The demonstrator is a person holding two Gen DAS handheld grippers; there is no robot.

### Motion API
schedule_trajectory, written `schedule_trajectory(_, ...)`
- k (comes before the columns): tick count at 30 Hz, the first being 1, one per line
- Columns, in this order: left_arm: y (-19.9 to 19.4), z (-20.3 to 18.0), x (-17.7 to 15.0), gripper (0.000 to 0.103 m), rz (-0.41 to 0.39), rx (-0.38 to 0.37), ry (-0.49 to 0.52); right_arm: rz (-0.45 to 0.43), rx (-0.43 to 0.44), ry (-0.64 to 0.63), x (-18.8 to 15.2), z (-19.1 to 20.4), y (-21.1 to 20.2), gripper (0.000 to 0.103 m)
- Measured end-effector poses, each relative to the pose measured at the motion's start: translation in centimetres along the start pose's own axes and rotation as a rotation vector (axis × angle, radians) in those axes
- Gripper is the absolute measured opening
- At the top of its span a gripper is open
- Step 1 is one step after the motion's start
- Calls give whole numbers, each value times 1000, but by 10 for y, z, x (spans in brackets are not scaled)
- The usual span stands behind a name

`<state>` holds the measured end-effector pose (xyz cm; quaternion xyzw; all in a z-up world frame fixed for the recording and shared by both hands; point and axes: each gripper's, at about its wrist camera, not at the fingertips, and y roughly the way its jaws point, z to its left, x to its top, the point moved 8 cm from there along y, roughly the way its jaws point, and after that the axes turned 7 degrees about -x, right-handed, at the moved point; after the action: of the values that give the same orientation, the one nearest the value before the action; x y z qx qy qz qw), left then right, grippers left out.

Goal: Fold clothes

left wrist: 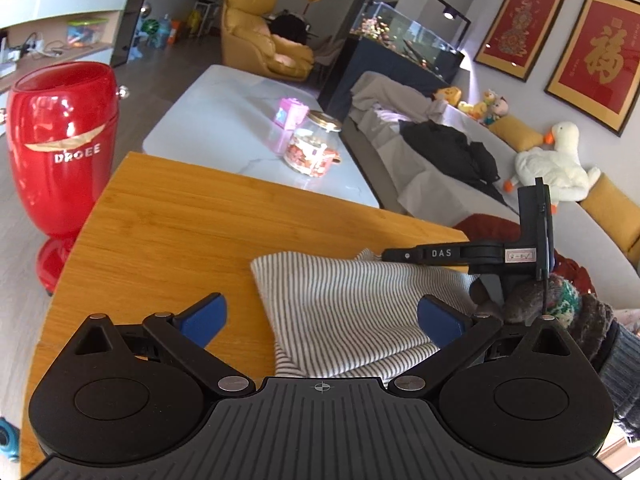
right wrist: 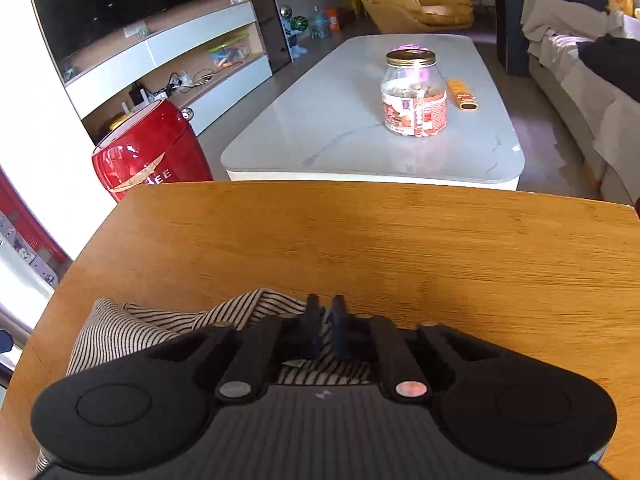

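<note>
Left wrist view showed us, from left to right, a red bin [left wrist: 60, 148] off the table's edge, then the wooden table [left wrist: 180, 232], then the striped garment [left wrist: 344, 312] lying folded over on it; our left gripper [left wrist: 322, 320] stood wide open and empty, its blue pads [left wrist: 204, 320] straddling the cloth's near-left corner. Farther right, our right gripper [left wrist: 394, 256] reached in across the garment's far right edge; in the right wrist view its jaws were nearly closed on a raised fold of the stripes [right wrist: 256, 308]. We judged the cloth's long axis ran left to right between both tools, with the right gripper already on it and the left merely poised above.
</note>
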<state>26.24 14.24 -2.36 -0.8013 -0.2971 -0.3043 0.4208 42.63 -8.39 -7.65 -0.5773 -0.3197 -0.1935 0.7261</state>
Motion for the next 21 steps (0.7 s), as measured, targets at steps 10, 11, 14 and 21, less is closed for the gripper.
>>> schedule_trajectory(10,-26,5,24,103,-77,-81,-62,-155,169,-98,-63,40,-179,4)
schedule_trajectory(11,-24,-1,28,103,-81,-93,-48,-113,183,-91,-85,44,-181,4)
schedule_trajectory(14,-16,-26,31,103,-75,-127,1,-5,202,-76,-141,50,-174,4)
schedule_trajectory(21,14,-62,-13,103,90,-153,152,-23,209,-59,-161,49,-192,13)
